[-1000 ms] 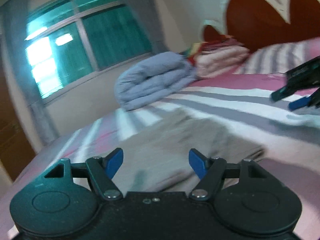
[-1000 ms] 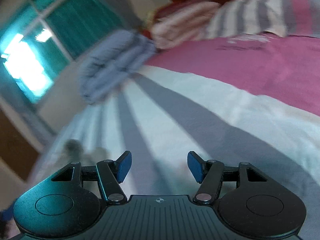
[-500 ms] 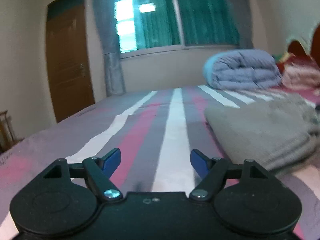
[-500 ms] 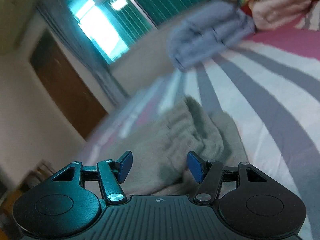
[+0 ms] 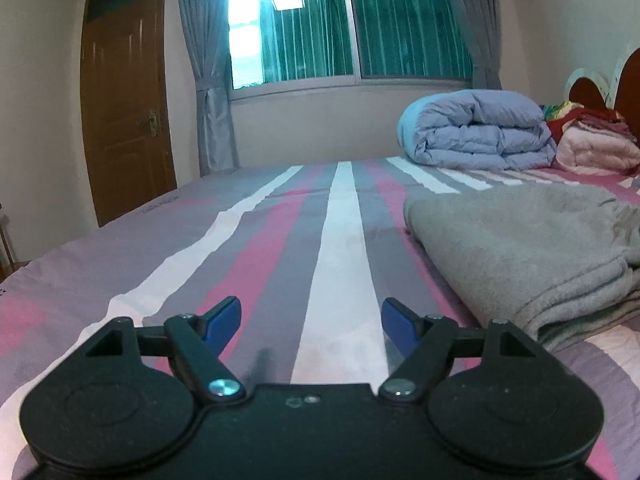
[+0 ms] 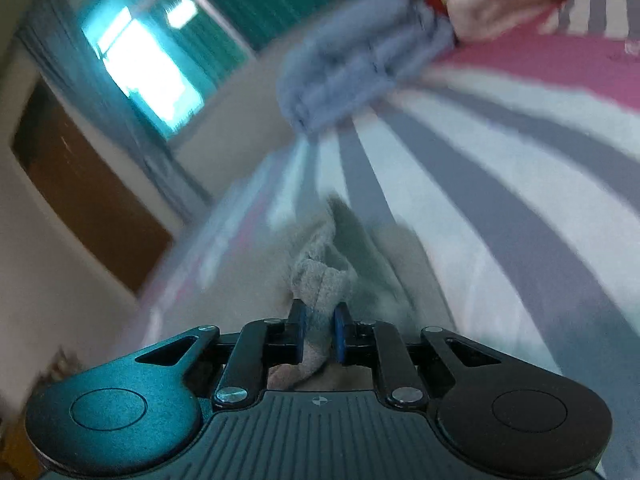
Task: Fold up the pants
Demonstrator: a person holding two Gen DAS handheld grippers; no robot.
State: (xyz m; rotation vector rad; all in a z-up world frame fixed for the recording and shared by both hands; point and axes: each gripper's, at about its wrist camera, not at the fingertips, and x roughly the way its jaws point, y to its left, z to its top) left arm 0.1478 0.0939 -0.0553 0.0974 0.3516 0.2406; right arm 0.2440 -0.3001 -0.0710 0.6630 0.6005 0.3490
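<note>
Lying folded on the right side of the striped bedspread (image 5: pixel 336 240), the grey pants (image 5: pixel 532 248) show a straight near-left edge and stacked layers at the near right corner. The left gripper (image 5: pixel 311 322) hovers low over bare stripes to the left of them, its blue pads wide apart and holding nothing; open bed stretches ahead toward the far window (image 5: pixel 352 24) and left toward the door (image 5: pixel 128 112). The right gripper (image 6: pixel 318 334) has its pads pinched tight on a bunched fold of the pants (image 6: pixel 320 280), in a blurred view. A rolled blue duvet (image 5: pixel 476 132) sits at the far right.
</note>
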